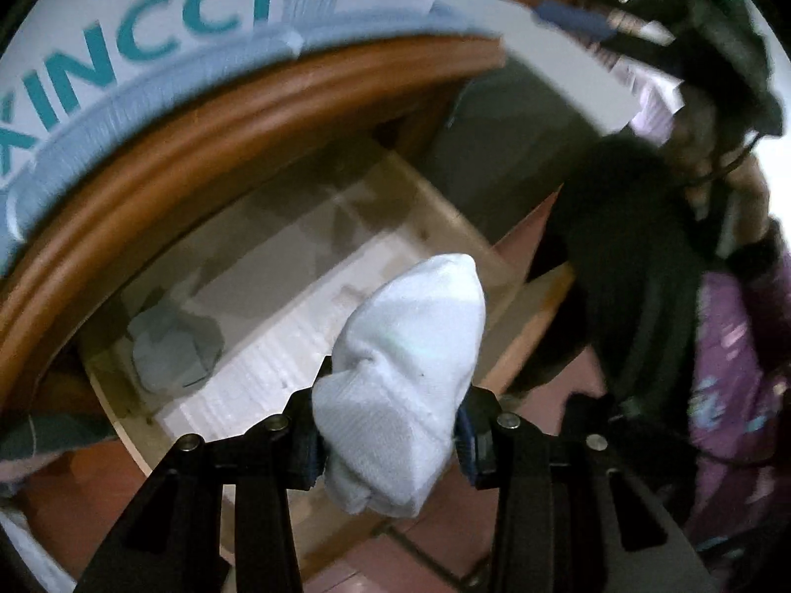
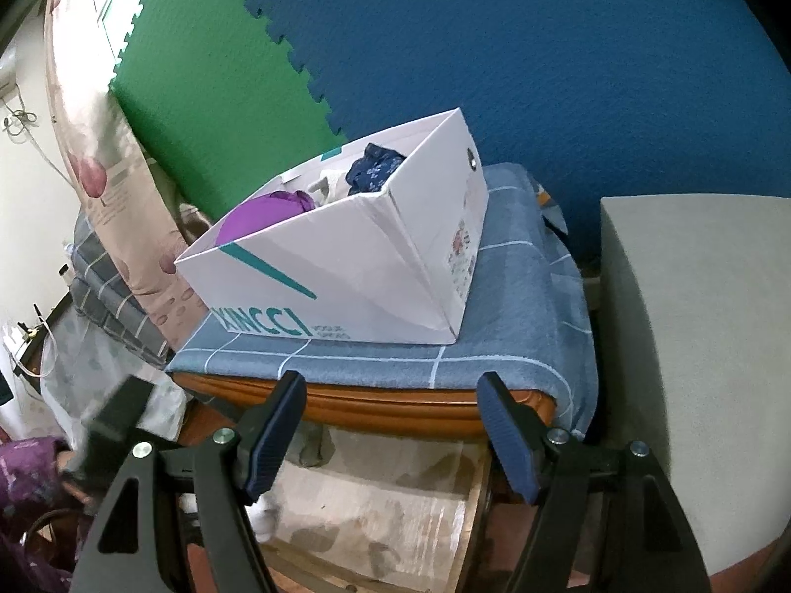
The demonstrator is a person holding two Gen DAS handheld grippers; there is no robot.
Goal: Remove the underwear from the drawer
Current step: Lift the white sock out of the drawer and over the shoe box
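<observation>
The left gripper (image 1: 390,437) squeezes a white bundle of underwear (image 1: 400,370) between its two black fingers. The soft white cloth bulges out above and below the pads, so it is held tight. The bundle hangs up in the air over the open drawer (image 1: 296,296), not touching it.

The drawer is pulled out from under a brown wooden desk edge (image 1: 163,158). Its floor is pale and looks lined with paper. In the far left corner of the drawer lies a small grey folded cloth (image 1: 173,351). The rest of the drawer floor is dim and a bit blurry.

On top of the desk there is a blue cloth with thin white lines (image 2: 385,360). A white box with green letters (image 2: 341,267) sits on that cloth. Inside the box you can see something purple (image 2: 267,212) on the left and something dark blue with little flowers (image 2: 375,168) farther back.

The right gripper (image 2: 390,437) is wide open, with nothing between its blue pads. It hovers near the front of the desk, above the drawer. Behind the box the wall is covered with green and blue mats (image 2: 494,49). A grey block (image 2: 692,346) stands to the right of the desk.

A person's purple patterned sleeve (image 1: 731,356) shows on the right of the left wrist view.
</observation>
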